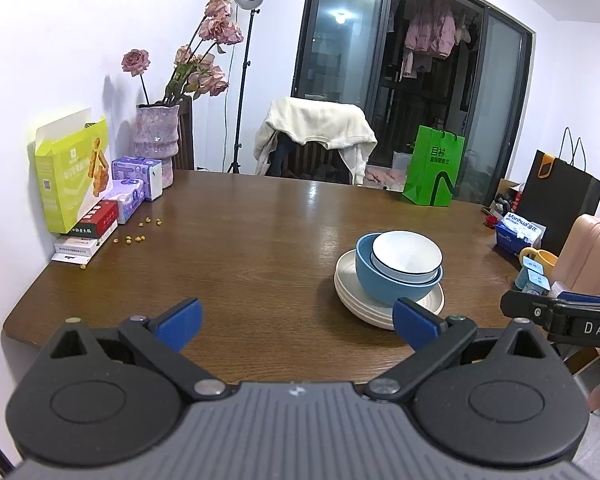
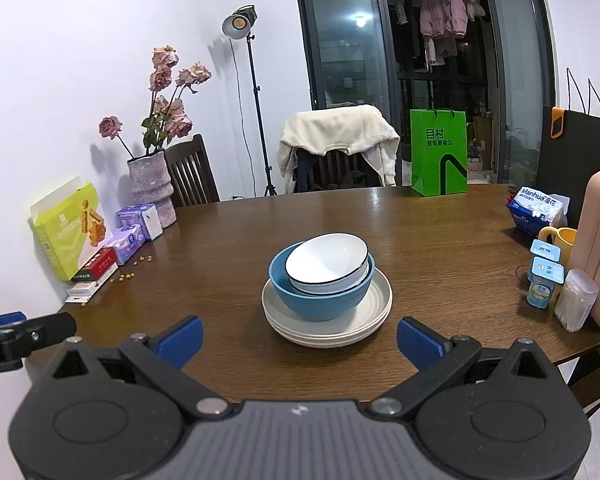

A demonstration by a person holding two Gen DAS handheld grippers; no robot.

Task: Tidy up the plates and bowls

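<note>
Two bowls sit nested on the plate stack: a white bowl [image 2: 327,261] with a dark rim, tilted inside a blue bowl [image 2: 321,286], which rests on the cream plates [image 2: 328,314]. That stack is my landmark on the brown wooden table [image 2: 440,248].

My right tongs [image 2: 299,338] are spread wide and hold nothing, their blue pads flanking the near edge of the plates without touching them. My left tongs [image 1: 297,324] are just as wide and empty; from that wrist, the stack lies ahead and to the right, with the right pad overlapping the plates' near rim in the view.

Beyond the stack, at the far edge of the table, stands a green paper bag [image 2: 439,152]. Far left of the stack, against the wall, are a yellow-green carton [image 2: 70,232], purple tissue packs [image 2: 134,228] and a vase of faded pink roses [image 2: 152,192]. Right of the stack are a yellow mug [image 2: 560,240], small yogurt bottles [image 2: 544,276] and a cotton swab box [image 2: 576,300].
</note>
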